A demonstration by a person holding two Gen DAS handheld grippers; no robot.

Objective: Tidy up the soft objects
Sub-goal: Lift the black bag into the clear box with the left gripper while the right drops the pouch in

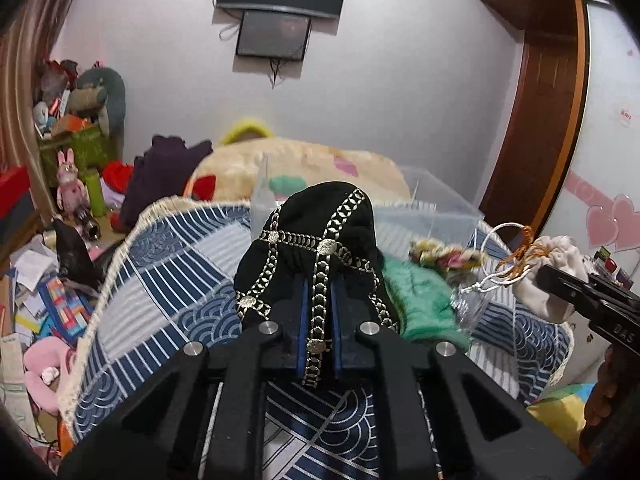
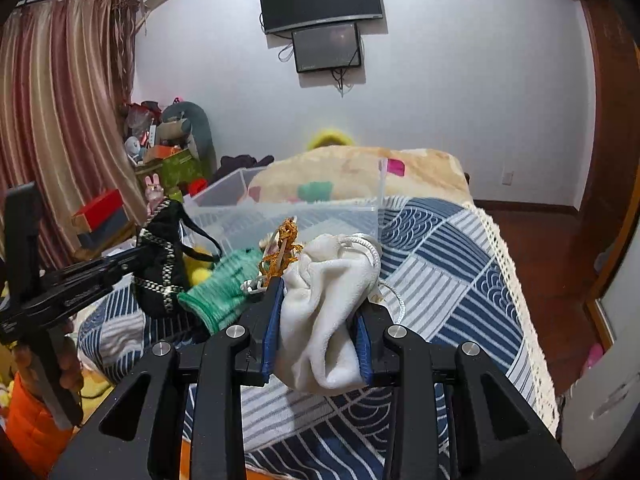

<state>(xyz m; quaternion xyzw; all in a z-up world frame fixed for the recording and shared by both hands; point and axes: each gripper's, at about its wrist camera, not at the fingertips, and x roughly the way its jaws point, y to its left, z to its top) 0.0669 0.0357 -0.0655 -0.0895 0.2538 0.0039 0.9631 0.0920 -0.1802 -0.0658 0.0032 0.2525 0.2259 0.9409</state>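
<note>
1. Two grippers are each carrying one soft item above a bed spread with a blue-and-white patchwork cover.
2. My left gripper is clamped tight on a black fabric pouch with silver chain-pattern trim. A band of the trim runs between its blue pads, and the pouch bulges up beyond the fingertips, lifted off the cover.
3. My right gripper is squeezed partway onto a bunched cream fleece drawstring bag. The fleece fills the gap, so the jaws cannot close further.
4. A clear plastic storage bin stands on the bed just beyond both grippers. I judge it to be where the items belong, which is why both are held raised and pointed toward it.
5. A fuzzy green knitted piece lies on the cover between the grippers, waiting its turn.
6. A tangle of orange cord sits just behind the fleece bag; I cannot tell whether it is attached.
</note>
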